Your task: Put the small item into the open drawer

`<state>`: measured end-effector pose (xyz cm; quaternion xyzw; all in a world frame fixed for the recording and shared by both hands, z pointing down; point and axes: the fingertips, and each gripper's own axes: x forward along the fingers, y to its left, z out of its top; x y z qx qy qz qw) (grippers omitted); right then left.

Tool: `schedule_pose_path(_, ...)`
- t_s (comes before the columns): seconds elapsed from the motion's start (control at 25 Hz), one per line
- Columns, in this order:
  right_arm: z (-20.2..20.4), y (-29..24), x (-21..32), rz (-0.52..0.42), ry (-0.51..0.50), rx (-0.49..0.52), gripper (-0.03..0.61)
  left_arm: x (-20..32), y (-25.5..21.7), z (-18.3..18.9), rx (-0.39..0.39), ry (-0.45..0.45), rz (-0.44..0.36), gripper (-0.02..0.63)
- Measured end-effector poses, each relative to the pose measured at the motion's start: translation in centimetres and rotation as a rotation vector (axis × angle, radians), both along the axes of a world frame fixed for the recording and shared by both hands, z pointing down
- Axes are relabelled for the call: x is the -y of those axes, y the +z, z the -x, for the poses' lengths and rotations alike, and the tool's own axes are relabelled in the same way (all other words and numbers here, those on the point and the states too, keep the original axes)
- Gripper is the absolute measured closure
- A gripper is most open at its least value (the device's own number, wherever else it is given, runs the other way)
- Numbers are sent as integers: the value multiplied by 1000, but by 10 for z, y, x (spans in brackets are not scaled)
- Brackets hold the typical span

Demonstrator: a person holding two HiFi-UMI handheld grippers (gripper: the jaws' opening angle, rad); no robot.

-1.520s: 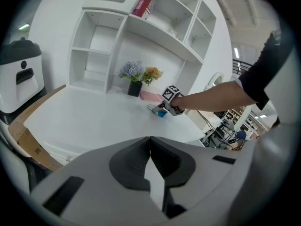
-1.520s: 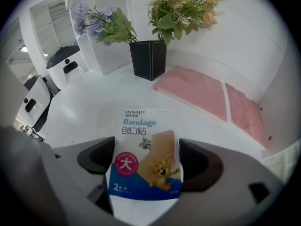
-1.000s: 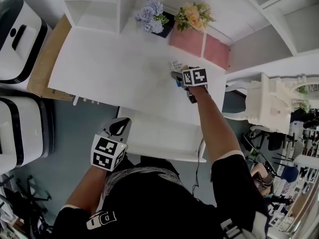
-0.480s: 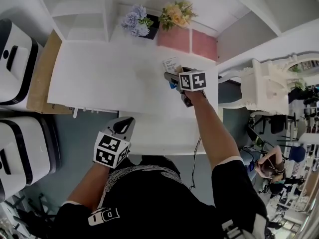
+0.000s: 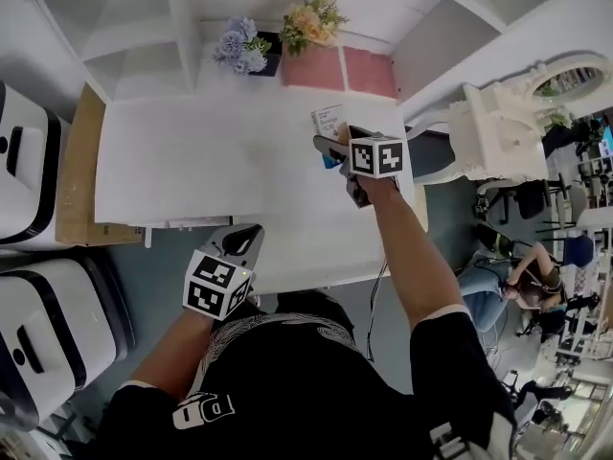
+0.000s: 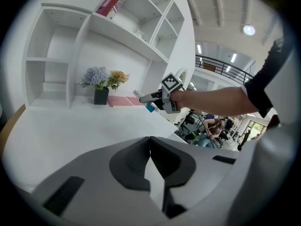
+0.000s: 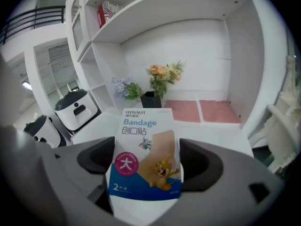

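Observation:
The small item is a flat bandage packet (image 7: 143,126) with blue print and a cartoon picture. My right gripper (image 7: 149,160) is shut on it, one jaw at each side of its lower part. In the head view, the right gripper (image 5: 330,147) holds the packet (image 5: 329,121) over the right side of the white desk (image 5: 192,161). The open white drawer (image 5: 316,257) juts out from the desk's front edge below that hand. My left gripper (image 5: 244,233) hangs by the drawer's left end, its jaws (image 6: 150,142) touching and empty.
Two flower pots, blue (image 5: 241,48) and orange (image 5: 308,22), stand at the desk's back beside pink mats (image 5: 340,68). White shelving rises behind. White machines (image 5: 29,161) stand on the left, an ornate white chair (image 5: 498,127) on the right. A seated person (image 5: 517,276) is behind.
The head view has swung, so the desk sits more squarely in frame. The right gripper keeps the packet over the desk's right side. The left gripper has barely moved.

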<state>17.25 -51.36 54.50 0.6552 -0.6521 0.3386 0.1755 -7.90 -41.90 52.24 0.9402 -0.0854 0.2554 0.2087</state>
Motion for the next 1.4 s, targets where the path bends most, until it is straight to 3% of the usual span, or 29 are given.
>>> schedule_pose_path(0.2,3,-22,-17,-98,61,79,158,-8,-3,-1,1,31,-20,600)
schedule_pose_path(0.8,0,-63,-120,-321,163,448,158,-76,-37,-35,-48,-80,-77,600)
schedule_pose_path(1.12,1,-80,-171,-378,139,523,158,-119,-41,-41,-41,-143,-104,600)
schedule_pose_path(1.4,6,-76,-214,-374,93,549,158,-146,-46,-53,-54,-187,-131,600)
